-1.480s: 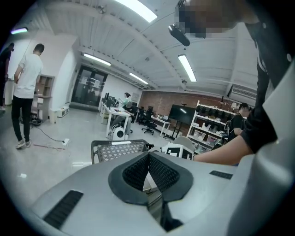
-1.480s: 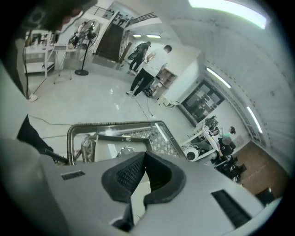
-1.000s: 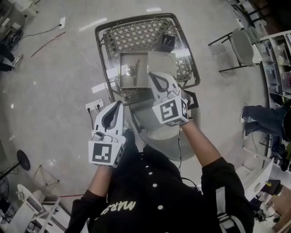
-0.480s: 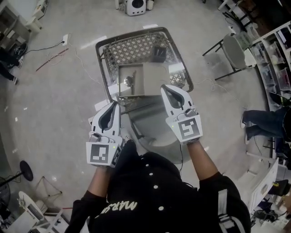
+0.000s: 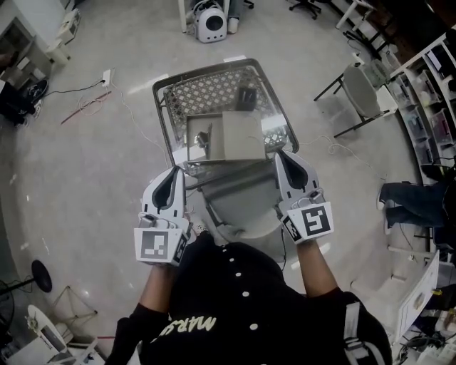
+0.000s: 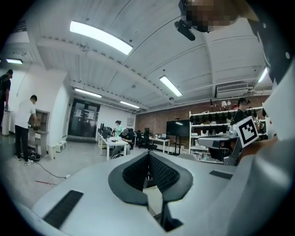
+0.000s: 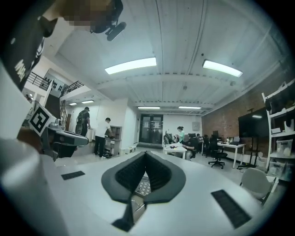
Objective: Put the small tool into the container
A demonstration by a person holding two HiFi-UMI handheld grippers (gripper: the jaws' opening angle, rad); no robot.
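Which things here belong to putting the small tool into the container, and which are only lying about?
For the job: small tool, apparently inside the grey container; left tongs and right tongs, both shut, empty.
Lying about: dark object on the mesh table; chair; power strip; white machine.

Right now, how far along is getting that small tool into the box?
Apparently done: a small shiny tool lies in the open box on the mesh table. In hand: nothing; the left claw and right claw are shut and empty. Left: seemingly nothing.
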